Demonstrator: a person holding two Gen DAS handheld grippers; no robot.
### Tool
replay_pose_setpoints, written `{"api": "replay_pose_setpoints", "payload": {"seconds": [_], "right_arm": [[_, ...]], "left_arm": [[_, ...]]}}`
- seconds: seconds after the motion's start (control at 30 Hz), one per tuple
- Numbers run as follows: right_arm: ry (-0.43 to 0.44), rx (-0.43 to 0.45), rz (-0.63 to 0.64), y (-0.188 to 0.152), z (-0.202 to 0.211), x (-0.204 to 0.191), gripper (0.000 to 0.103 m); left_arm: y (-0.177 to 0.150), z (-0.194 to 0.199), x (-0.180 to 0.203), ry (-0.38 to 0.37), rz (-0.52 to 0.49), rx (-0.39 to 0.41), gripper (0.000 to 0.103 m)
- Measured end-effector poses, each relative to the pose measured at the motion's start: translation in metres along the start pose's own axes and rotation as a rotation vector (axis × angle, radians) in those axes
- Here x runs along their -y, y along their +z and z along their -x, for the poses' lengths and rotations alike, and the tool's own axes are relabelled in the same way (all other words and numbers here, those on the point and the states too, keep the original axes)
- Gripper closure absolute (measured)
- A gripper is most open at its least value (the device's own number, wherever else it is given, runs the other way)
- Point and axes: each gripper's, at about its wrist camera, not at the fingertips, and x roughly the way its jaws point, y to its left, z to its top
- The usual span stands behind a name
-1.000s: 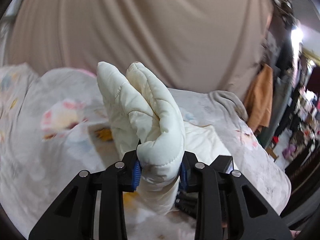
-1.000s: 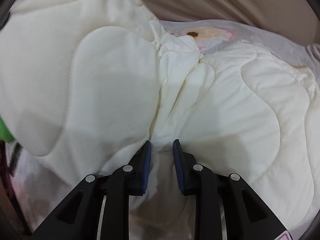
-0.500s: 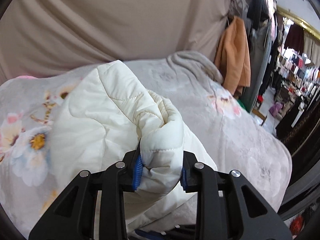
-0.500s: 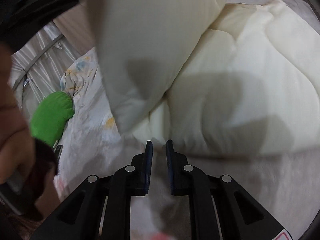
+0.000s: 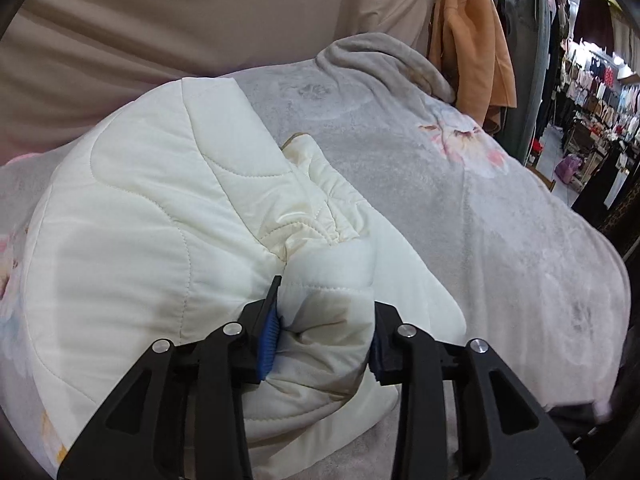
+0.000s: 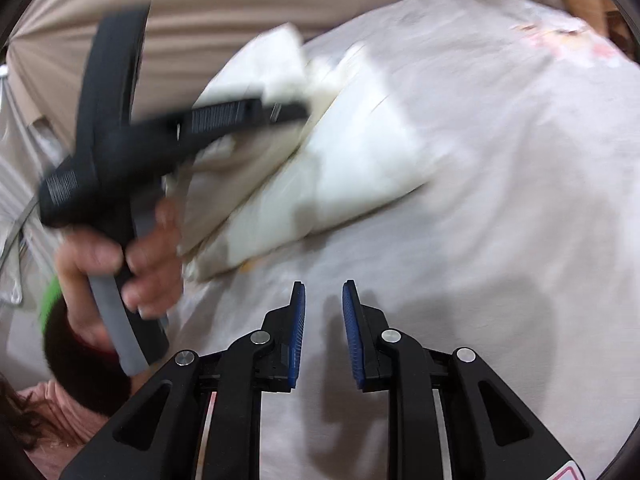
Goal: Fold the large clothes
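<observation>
Jacket point(image 5: 152, 240), cream and quilted, lies bunched on the floral blanket point(image 5: 460, 208) just ahead of your left tongs point(image 5: 324, 332), and its padded cuff end is wedged between the 2 blue pads. Those jaws have just been opening, yet the fabric bulges against both pads, so you have hold of it at a middling width. Your right tongs point(image 6: 323, 320) stand a little apart with nothing between them, only bare blanket beneath; their jaws have just been widening too. Up and to their left, the blurred left hand point(image 6: 120, 264) grips its tool at the garment's edge.

By my judgement, 1 fold is laid: the sleeve is brought over the body, which rests in a thick stack. Releasing the cuff, squaring the edges and at least 1 more fold look left to do.

Compared with 1 second ago, the cuff no longer stands upright in the air before the left tongs but is down on the jacket, and the right tongs now face blanket, not quilting.
</observation>
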Motion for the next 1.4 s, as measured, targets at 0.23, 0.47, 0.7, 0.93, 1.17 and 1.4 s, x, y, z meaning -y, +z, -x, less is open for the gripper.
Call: {"api": "replay_pose_setpoints", "payload": {"seconds": [0.23, 0.47, 0.7, 0.93, 1.17, 1.4], "right_arm": [[-0.035, 0.144, -0.033, 0.034, 0.040, 0.006, 0.063], [0.061, 0.254, -0.008, 0.075, 0.074, -0.010, 0.027], [0.137, 0.168, -0.045, 0.122, 0.034, -0.046, 0.015], [0.119, -0.027, -0.088, 0.150, -0.053, -0.058, 0.015], [0.178, 0.037, 0.035, 0.159, -0.048, -0.084, 0.081], [0.105, 0.198, 0.043, 0.132, 0.003, -0.034, 0.082]], "left_arm": [[0.001, 0.030, 0.007, -0.024, -0.004, 0.042, 0.031], [-0.017, 0.123, -0.015, 0.022, 0.005, 0.227, 0.007], [-0.064, 0.128, -0.079, 0.135, 0.120, 0.110, 0.005], [-0.107, 0.089, -0.111, 0.123, 0.255, -0.037, 0.005], [-0.104, 0.075, -0.123, 0.199, 0.269, -0.032, 0.005], [-0.110, 0.059, -0.134, 0.192, 0.301, -0.070, 0.005]]}}
